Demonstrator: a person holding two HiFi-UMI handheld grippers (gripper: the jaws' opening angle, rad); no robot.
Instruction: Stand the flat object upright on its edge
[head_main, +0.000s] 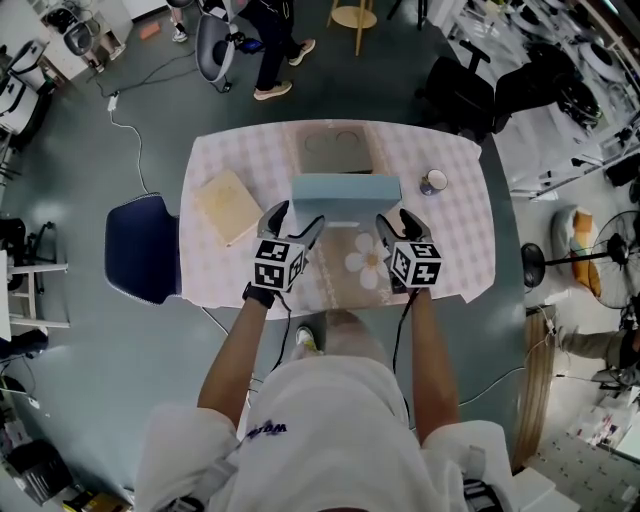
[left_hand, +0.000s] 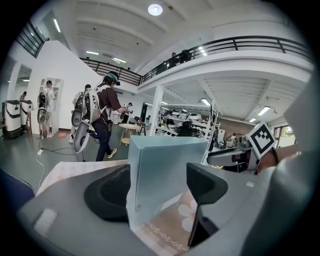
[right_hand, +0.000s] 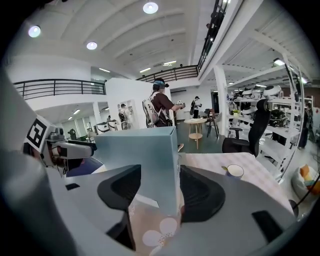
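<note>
A flat light-blue box stands upright on its long edge on the checked table. My left gripper straddles the box's left end. In the left gripper view the box sits between the jaws of that gripper: its face lies against the left jaw, and a gap separates it from the right jaw. My right gripper straddles the right end. In the right gripper view the box stands between the spread jaws of that gripper, close to the right one.
A tan flat block lies at the table's left. A grey tray sits behind the box and a small cup at the right. A flower-print mat lies under the grippers. A blue chair stands left of the table.
</note>
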